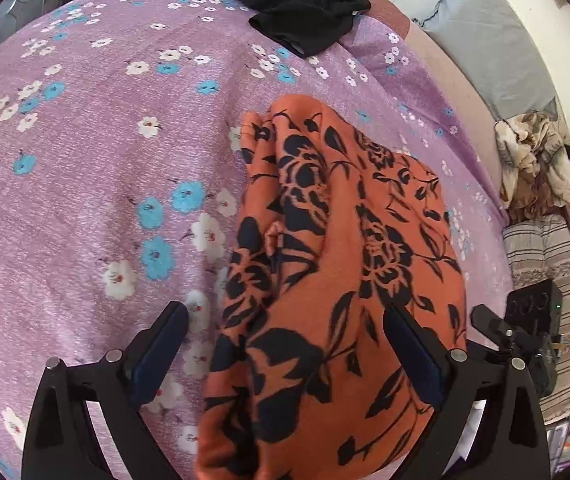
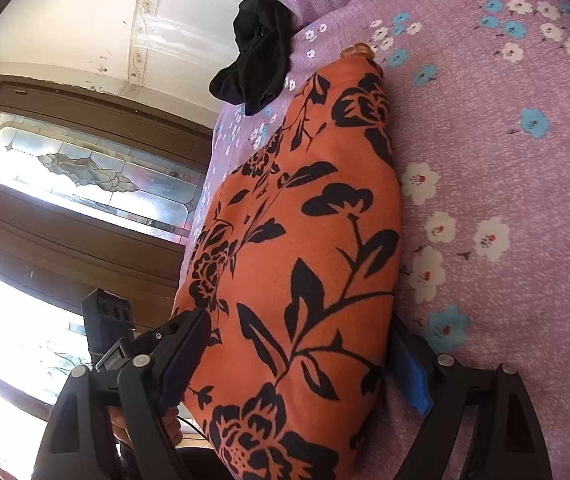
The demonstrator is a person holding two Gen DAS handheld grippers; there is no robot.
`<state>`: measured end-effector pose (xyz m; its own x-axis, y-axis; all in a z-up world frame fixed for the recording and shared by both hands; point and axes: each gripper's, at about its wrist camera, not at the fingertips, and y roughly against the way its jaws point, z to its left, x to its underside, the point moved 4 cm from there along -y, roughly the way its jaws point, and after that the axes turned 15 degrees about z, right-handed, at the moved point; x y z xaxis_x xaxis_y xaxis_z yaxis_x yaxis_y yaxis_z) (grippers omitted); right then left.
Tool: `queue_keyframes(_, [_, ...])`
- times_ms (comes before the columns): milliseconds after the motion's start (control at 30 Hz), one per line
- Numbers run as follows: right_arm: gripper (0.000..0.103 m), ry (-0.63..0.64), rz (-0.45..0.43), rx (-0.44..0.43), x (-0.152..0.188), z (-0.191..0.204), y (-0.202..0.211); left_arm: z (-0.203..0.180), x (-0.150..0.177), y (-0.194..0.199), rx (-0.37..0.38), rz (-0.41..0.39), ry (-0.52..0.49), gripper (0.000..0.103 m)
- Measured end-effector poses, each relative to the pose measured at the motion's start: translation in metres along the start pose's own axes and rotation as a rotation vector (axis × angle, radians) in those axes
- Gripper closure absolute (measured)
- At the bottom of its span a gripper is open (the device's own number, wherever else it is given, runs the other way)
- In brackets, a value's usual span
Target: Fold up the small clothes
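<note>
**Orange floral garment lies between two sets of spread fingers on a lilac bed**

Orange cloth printed with black roses and leaves, a small garment (image 1: 325,280) already gathered into a long, narrow, bunched strip, rests on a bed covered by a lilac bedsheet (image 1: 97,184) dotted with white and blue flowers. The left gripper (image 1: 285,344) hangs just above its near end with fingers (image 1: 163,344) spread wide, one on either side of the strip; the fabric passes between them and nothing is pinched. The right gripper (image 2: 301,364) straddles the same garment (image 2: 297,260) from its own angle, its fingers (image 2: 411,376) likewise far apart, one down against the sheet beside the cloth, the other raised clear on the opposite side. Neither pair has hold of anything.

Judging by this arrangement, both tools are lined up across the strip's width so that closing would catch its near end at two spots, ready for lifting it over toward the far end. The lumpy ridge running ahead of the left fingers suggests the layers are uneven and may slip or bunch when raised.

Well beyond the fingertips, a crumpled black garment (image 1: 297,4) waits near the far edge of the bed, apparently next in line. A second bed piled with bedding (image 1: 533,164) stands off to the side.
</note>
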<state>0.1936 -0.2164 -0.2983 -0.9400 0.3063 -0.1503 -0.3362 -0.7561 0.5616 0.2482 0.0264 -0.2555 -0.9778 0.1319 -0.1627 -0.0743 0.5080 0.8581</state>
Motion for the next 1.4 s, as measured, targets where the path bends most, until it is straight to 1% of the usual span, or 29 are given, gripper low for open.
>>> queue_keyframes(67, [0.016,0.014,0.005,-0.007,-0.004,0.003,-0.005,-0.005,-0.002,-0.004,0.040,0.002,0.000,0.007])
queue_keyframes(100, [0.016,0.024,0.007,-0.014,-0.007,0.005,-0.008,-0.008,-0.002,-0.006,0.054,0.002,-0.004,0.015])
queue_keyframes(133, [0.015,0.035,0.008,-0.021,-0.008,0.007,-0.010,-0.011,-0.003,-0.008,0.040,0.003,-0.004,0.016])
queue_keyframes(167, [0.016,0.048,0.004,-0.027,-0.008,0.009,-0.012,-0.013,-0.003,-0.010,0.012,-0.006,-0.008,0.020])
queue_keyframes(200, [0.018,0.059,-0.004,-0.028,-0.008,0.010,-0.013,-0.014,-0.004,-0.011,-0.021,-0.012,-0.013,0.029])
queue_keyframes(233, [0.019,0.069,-0.011,-0.026,-0.008,0.011,-0.014,-0.015,-0.004,-0.012,-0.046,-0.018,-0.013,0.033])
queue_keyframes(300, [0.030,0.081,-0.017,0.002,-0.006,0.011,-0.017,-0.015,-0.006,-0.012,-0.055,-0.028,-0.005,0.040])
queue_keyframes(333, [0.033,0.086,-0.017,0.026,-0.006,0.011,-0.019,-0.015,-0.006,-0.012,-0.061,-0.033,-0.003,0.042])
queue_keyframes(367, [0.037,0.090,-0.018,0.047,-0.004,0.010,-0.020,-0.013,-0.005,-0.009,-0.072,-0.036,-0.006,0.042])
queue_keyframes(400, [0.039,0.095,-0.019,0.062,-0.003,0.010,-0.021,-0.013,-0.005,-0.010,-0.084,-0.035,-0.010,0.042])
queue_keyframes(433, [0.039,0.102,-0.023,0.071,-0.002,0.010,-0.022,-0.015,-0.006,-0.011,-0.098,-0.035,-0.014,0.042])
queue_keyframes(467, [0.039,0.106,-0.026,0.078,-0.002,0.010,-0.022,-0.015,-0.006,-0.011,-0.110,-0.034,-0.013,0.040])
queue_keyframes(533, [0.039,0.112,-0.035,0.084,-0.001,0.010,-0.022,-0.015,-0.007,-0.013,-0.118,-0.030,-0.005,0.034])
queue_keyframes(567, [0.039,0.115,-0.038,0.083,0.000,0.009,-0.022,-0.016,-0.008,-0.015,-0.122,-0.025,-0.008,0.029])
queue_keyframes(600, [0.039,0.119,-0.039,0.082,0.000,0.009,-0.022,-0.019,-0.008,-0.016,-0.134,-0.022,-0.020,0.027])
queue_keyframes(700, [0.040,0.115,-0.039,0.073,0.000,0.008,-0.021,-0.027,-0.004,-0.016,-0.206,-0.040,-0.063,0.027])
queue_keyframes(733, [0.040,0.116,-0.040,0.074,0.000,0.008,-0.021,-0.029,-0.004,-0.016,-0.218,-0.047,-0.075,0.028])
queue_keyframes(800, [0.040,0.122,-0.051,0.080,0.002,0.009,-0.020,-0.030,-0.004,-0.013,-0.226,-0.061,-0.086,0.038])
queue_keyframes(833, [0.040,0.130,-0.059,0.090,0.004,0.010,-0.019,-0.030,-0.004,-0.011,-0.235,-0.072,-0.092,0.042])
queue_keyframes(900, [0.041,0.144,-0.071,0.111,0.007,0.013,-0.018,-0.034,-0.004,-0.005,-0.264,-0.100,-0.118,0.054])
queue_keyframes(1000, [0.044,0.154,-0.088,0.128,0.008,0.016,-0.016,-0.041,-0.001,0.003,-0.307,-0.144,-0.161,0.064])
queue_keyframes(1133, [0.045,0.222,-0.110,0.185,0.011,0.030,-0.013,-0.045,-0.002,0.006,-0.331,-0.160,-0.177,0.066])
queue_keyframes(1400, [0.045,0.173,-0.092,0.168,0.010,0.017,-0.015,-0.047,-0.001,0.004,-0.343,-0.158,-0.176,0.066])
